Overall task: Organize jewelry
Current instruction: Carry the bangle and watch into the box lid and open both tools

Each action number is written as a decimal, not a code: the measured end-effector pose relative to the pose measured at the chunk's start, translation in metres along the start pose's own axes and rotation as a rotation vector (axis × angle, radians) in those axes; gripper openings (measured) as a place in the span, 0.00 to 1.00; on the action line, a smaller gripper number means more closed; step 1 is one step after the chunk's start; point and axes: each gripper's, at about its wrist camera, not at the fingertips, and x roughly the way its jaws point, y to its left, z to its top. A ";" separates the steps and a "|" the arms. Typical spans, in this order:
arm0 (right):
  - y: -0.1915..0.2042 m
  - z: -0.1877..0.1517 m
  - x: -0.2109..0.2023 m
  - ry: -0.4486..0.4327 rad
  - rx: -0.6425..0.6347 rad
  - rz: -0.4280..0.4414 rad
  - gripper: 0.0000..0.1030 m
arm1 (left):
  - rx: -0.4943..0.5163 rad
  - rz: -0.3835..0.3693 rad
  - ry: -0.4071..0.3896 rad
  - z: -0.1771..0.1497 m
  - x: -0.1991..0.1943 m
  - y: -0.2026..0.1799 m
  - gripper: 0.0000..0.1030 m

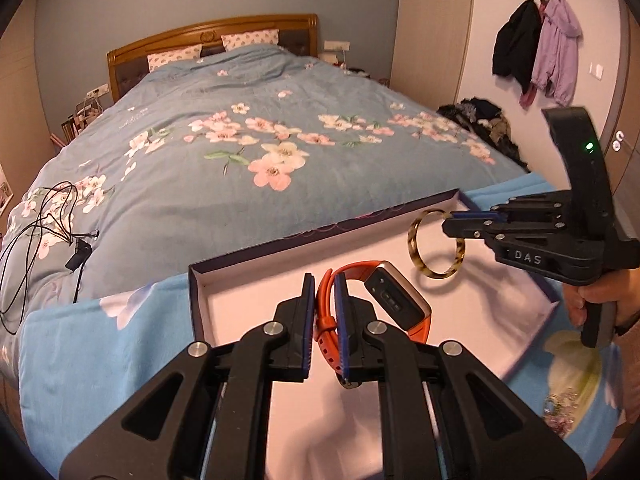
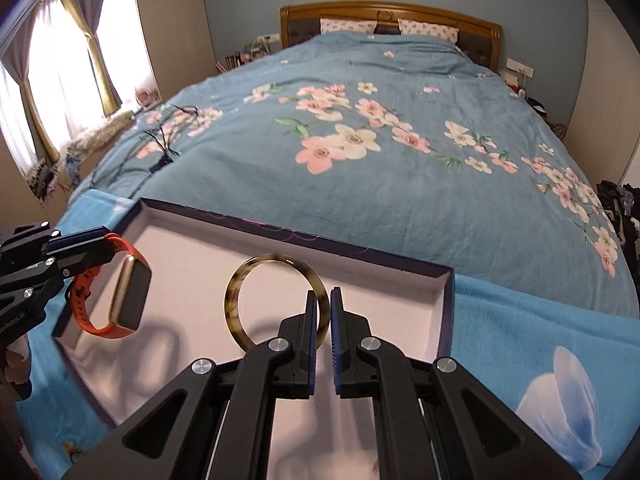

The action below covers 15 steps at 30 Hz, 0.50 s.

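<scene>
A shallow box point(image 1: 248, 258) with a dark rim and a pale lining lies on the bed's near edge; it also shows in the right wrist view point(image 2: 450, 300). My left gripper point(image 1: 325, 280) is shut on the orange strap of a smartwatch point(image 1: 400, 300) and holds it above the box's lining. The watch also shows in the right wrist view point(image 2: 130, 300), with the left gripper point(image 2: 102, 248) at the left. My right gripper point(image 2: 323, 296) is shut on a tortoiseshell bangle point(image 2: 240, 280), held upright over the box. In the left wrist view the bangle point(image 1: 416, 256) hangs from the right gripper point(image 1: 450, 220).
The box rests on a light blue blanket point(image 2: 540, 328) over a blue floral duvet point(image 1: 240, 152). A black cable and charger point(image 1: 52, 224) lie on the duvet to the left. Coats point(image 1: 536, 44) hang on the right wall. A curtained window point(image 2: 60, 76) is at the left.
</scene>
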 end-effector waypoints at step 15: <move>-0.006 0.016 0.030 0.069 0.050 -0.020 0.06 | 0.010 0.043 0.121 0.024 0.073 0.008 0.11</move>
